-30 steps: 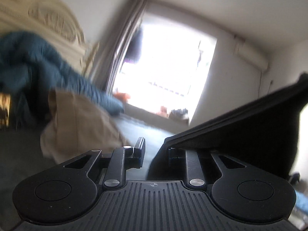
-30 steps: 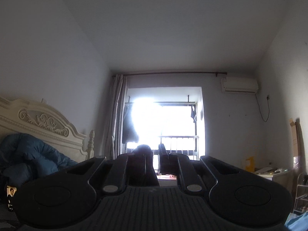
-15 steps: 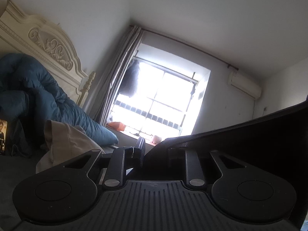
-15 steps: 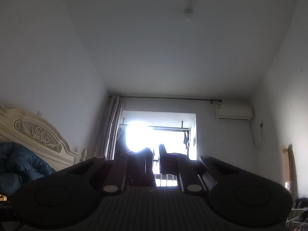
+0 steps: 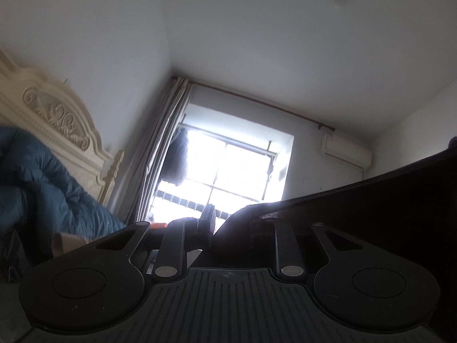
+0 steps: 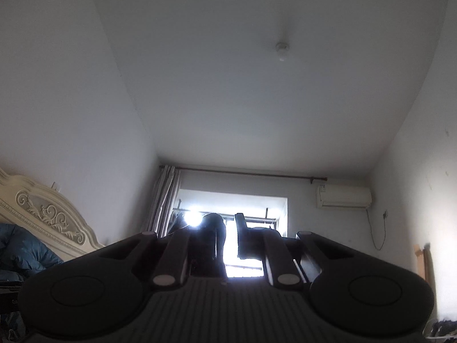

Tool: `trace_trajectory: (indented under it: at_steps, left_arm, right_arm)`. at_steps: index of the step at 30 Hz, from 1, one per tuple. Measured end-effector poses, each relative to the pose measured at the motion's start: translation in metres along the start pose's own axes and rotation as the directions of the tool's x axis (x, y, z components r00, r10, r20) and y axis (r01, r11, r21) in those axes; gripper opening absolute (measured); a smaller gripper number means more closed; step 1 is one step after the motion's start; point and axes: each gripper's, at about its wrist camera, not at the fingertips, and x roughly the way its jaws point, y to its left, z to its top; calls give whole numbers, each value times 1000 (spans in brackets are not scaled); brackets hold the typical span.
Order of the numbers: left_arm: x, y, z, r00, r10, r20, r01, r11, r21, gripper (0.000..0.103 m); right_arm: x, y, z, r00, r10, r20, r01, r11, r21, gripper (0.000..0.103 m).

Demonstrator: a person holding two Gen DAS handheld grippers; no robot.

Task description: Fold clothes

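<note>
We find the left gripper [image 5: 210,225] tilted up toward the ceiling, its jaws drawn together on the edge of a dark garment [image 5: 371,208], which runs taut from the fingers up and off to the right of the left wrist view. The right gripper [image 6: 228,234] is likewise raised; a narrow gap of window light shows between its fingers, and a dark mass sits at the left finger [image 6: 212,228], but against the glare we cannot tell whether that is cloth held or only shadow. Beyond the grippers we note the bright window [image 5: 228,171], a curtain [image 5: 160,143], a carved headboard [image 5: 57,117], a blue duvet [image 5: 57,188] heaped on the bed, and a corner of a tan garment [image 5: 64,241] low at the left. We judge the step to be holding the dark garment aloft by its edge, whether to spread it or to bring it down into a fold. To do it well, we advise keeping both holds level and the edge taut, so the cloth hangs without twist, and watching that the left hold does not slip. The bed surface is not in view.
</note>
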Motion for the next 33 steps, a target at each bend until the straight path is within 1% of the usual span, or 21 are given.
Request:
trace_trajectory:
  at_steps: [5, 9, 12, 16, 21, 26, 31, 33]
  left_arm:
    - [6, -12, 17, 998, -27, 55, 25, 999, 28, 22]
    - [14, -19, 25, 995, -43, 86, 39, 998, 42, 22]
    - [24, -24, 24, 994, -49, 99, 44, 998, 53, 22]
    - [44, -26, 16, 995, -46, 93, 40, 997, 62, 22]
    - [83, -27, -3, 997, -38, 59, 34, 997, 73, 22]
    - [132, -32, -22, 999, -16, 40, 11, 993, 117, 22]
    - [180, -35, -51, 1000, 8, -4, -7, 988, 155, 22]
    - [199, -35, -69, 999, 21, -33, -15, 985, 171, 22]
  right_arm:
    - [9, -6, 16, 999, -6, 44, 7, 1000, -11, 12]
    - [16, -9, 23, 997, -14, 77, 16, 999, -31, 12]
    - [24, -11, 24, 995, -20, 94, 25, 998, -53, 12]
    - [40, -15, 13, 996, -30, 79, 36, 997, -70, 12]
    - [76, -25, -18, 998, -58, 27, 60, 995, -82, 12]
    - [119, -36, -56, 995, -96, -28, 93, 991, -97, 12]
    - [173, -55, -98, 986, -136, -96, 126, 987, -102, 12]
    - [192, -61, -122, 979, -152, -134, 138, 985, -105, 12]
